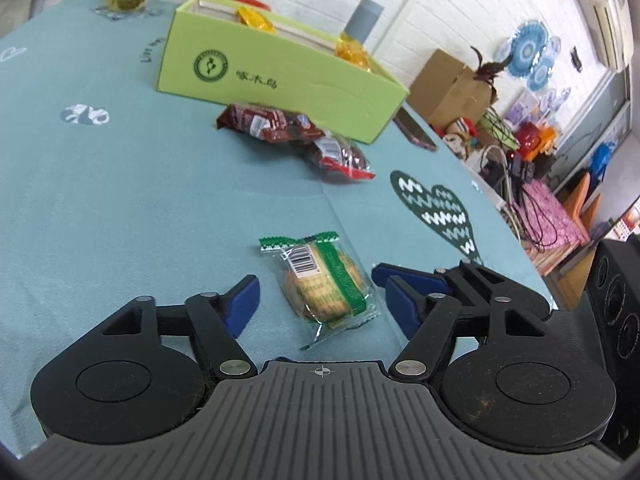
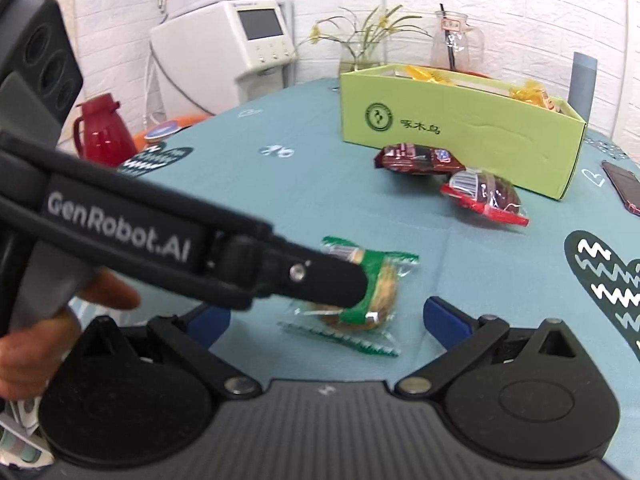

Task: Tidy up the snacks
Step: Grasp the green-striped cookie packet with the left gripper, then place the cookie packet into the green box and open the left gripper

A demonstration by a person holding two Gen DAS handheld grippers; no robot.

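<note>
While my left gripper point(image 1: 316, 300) stands open around the green-banded clear-wrapped biscuit packet point(image 1: 326, 288), gripping nothing, my right gripper point(image 2: 328, 320) gapes empty just beside it, well short of the lime-green cardboard box point(image 1: 280, 76).

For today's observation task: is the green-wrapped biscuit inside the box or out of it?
Out. The green-wrapped biscuit lies on the tablecloth, well short of the green box.

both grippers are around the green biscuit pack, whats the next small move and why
Probably close the left gripper on the green biscuit pack. The pack lies flat on the tablecloth between its open blue pads, untouched, while the green box beyond already holds yellow snacks. The right gripper is open too, so neither holds it.
</note>
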